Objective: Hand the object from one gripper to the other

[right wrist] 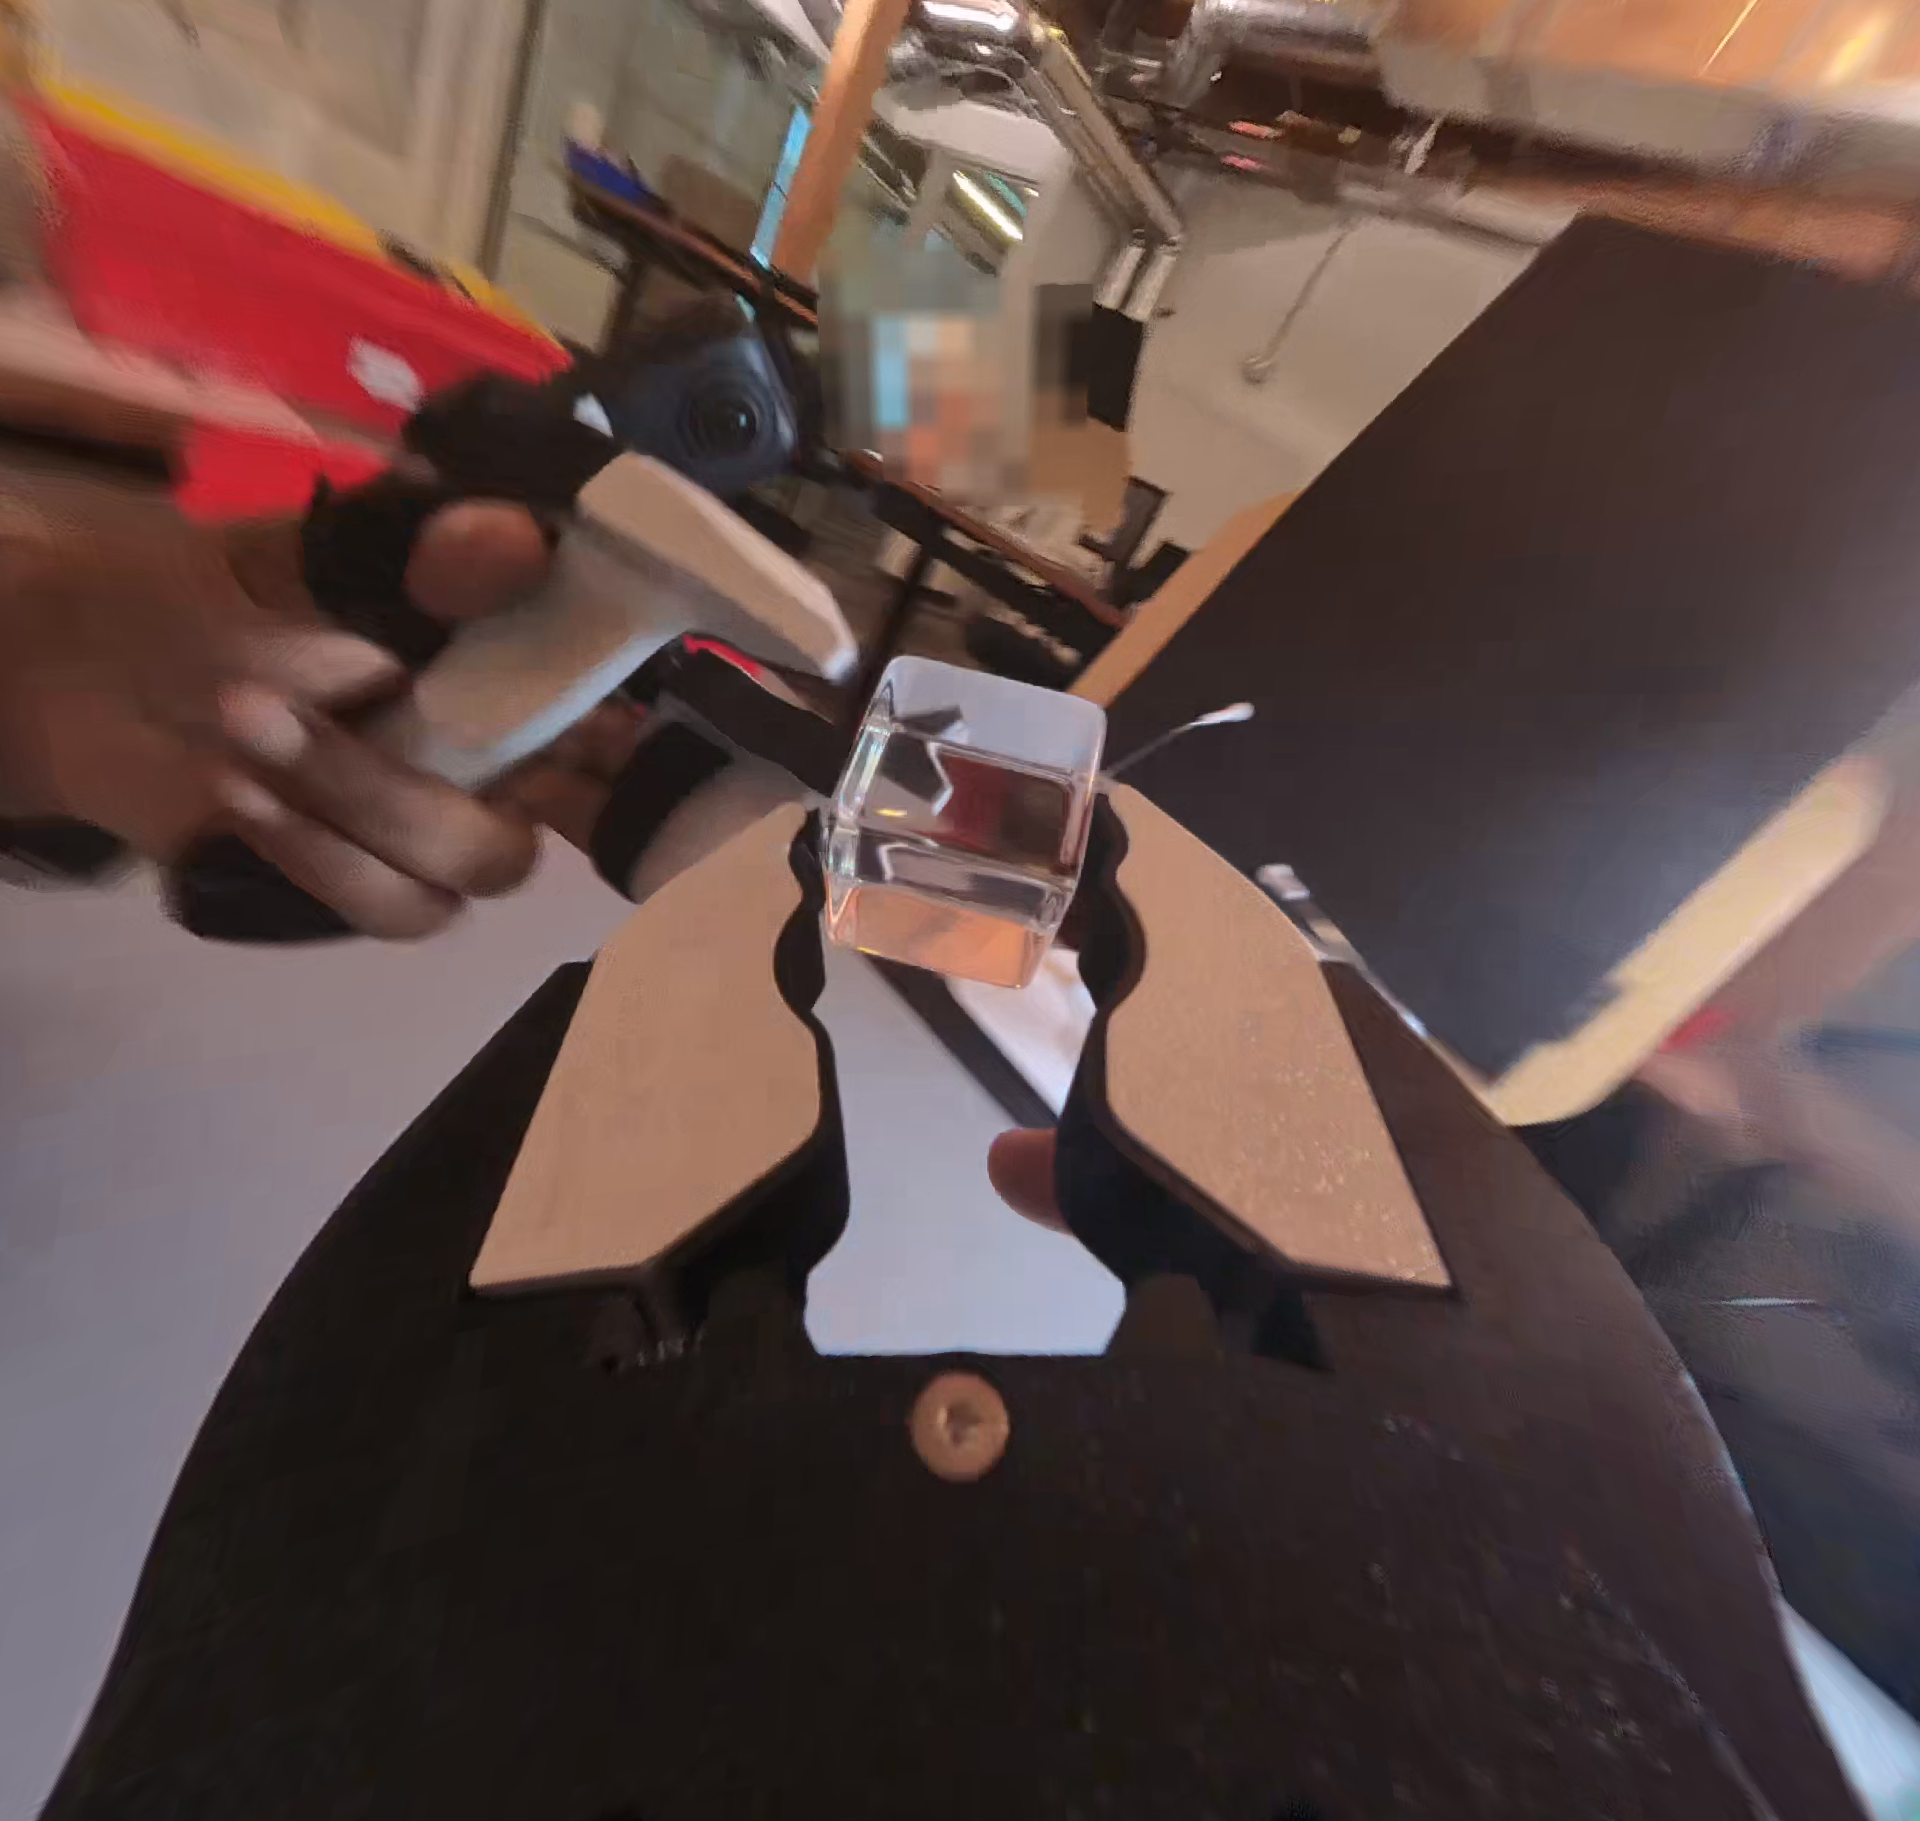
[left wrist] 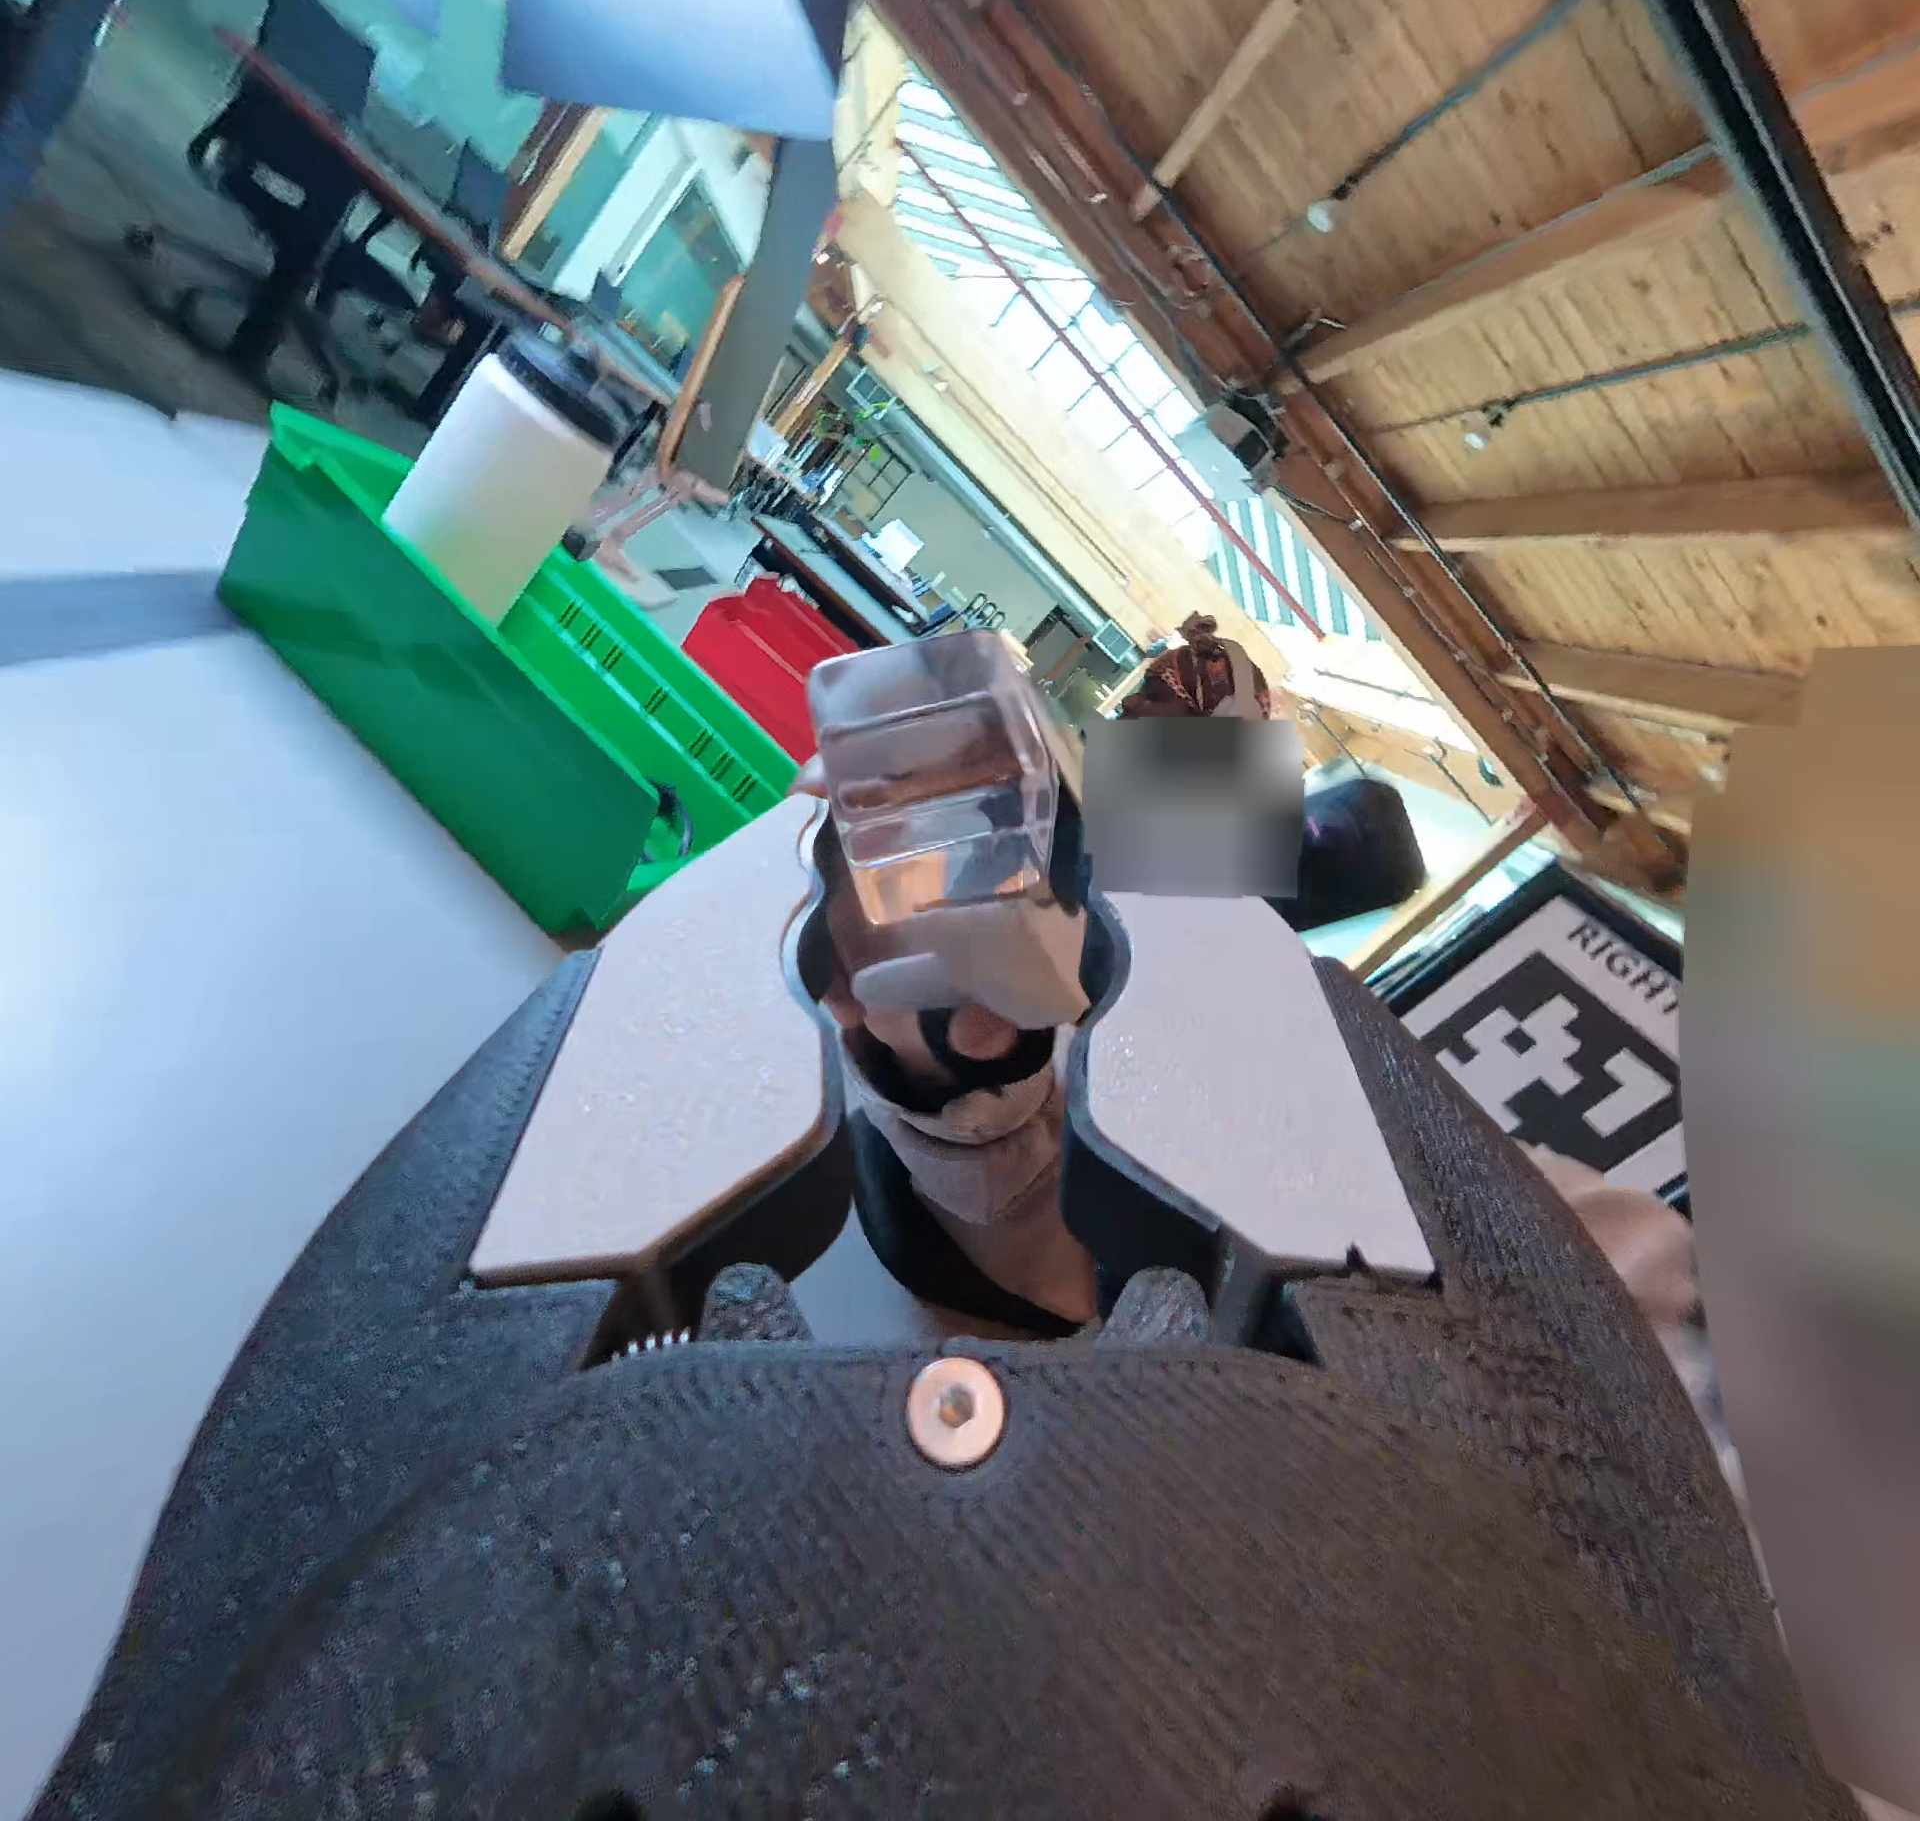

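- Right wrist view: the right tongs [right wrist: 956, 862] pinch a clear cube [right wrist: 961, 821] between their tips, above the white desk [right wrist: 260, 1096].
- The left tongs [right wrist: 665, 618], blurred, sit just beside the cube; their gap cannot be judged.
- Left wrist view: the cube [left wrist: 930, 784] stands at the left tongs' [left wrist: 951, 898] tips; contact unclear.

My right claw [right wrist: 956, 836] has the cube [right wrist: 961, 821] between its tips, above the tabletop [right wrist: 312, 1096]. My left claw [right wrist: 665, 608] sits just left of the cube, a little higher, its tip close to the cube's upper corner; I can't tell whether they touch. From the left claw's own view, the cube [left wrist: 935, 784] lies straight ahead, beyond my tips. A bin [left wrist: 416, 649] stands on the tabletop to the left, with a roll [left wrist: 499, 493] in it.
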### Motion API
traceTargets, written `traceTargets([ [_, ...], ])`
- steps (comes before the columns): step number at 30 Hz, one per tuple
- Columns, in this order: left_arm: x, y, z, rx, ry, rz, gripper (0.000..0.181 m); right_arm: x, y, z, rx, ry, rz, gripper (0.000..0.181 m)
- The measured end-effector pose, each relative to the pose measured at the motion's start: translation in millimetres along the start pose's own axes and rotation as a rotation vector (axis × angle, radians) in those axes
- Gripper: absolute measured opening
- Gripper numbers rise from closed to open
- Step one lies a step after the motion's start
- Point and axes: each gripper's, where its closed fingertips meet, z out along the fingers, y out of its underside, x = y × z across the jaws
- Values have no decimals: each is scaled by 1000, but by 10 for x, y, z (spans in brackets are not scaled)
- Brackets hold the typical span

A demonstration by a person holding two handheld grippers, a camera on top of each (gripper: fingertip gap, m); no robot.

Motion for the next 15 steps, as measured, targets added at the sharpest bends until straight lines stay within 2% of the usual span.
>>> traceTargets([
  [3,201,-53,-31,-11,4,293,56,45,-216,-83,94,-195,450,47],
  [6,346,-39,-53,-53,-47,612,63,-12,-382,-149,127,-400,776,47],
  [11,435,-66,-82,-57,-254,1158,59,-188,-579,-200,159,-628,1131,47],
  [13,467,-88,-93,-53,-364,1393,56,-254,-647,-220,170,-708,1239,47],
  [15,529,-47,-78,-71,-407,1566,55,-288,-674,-224,175,-747,1317,47],
])
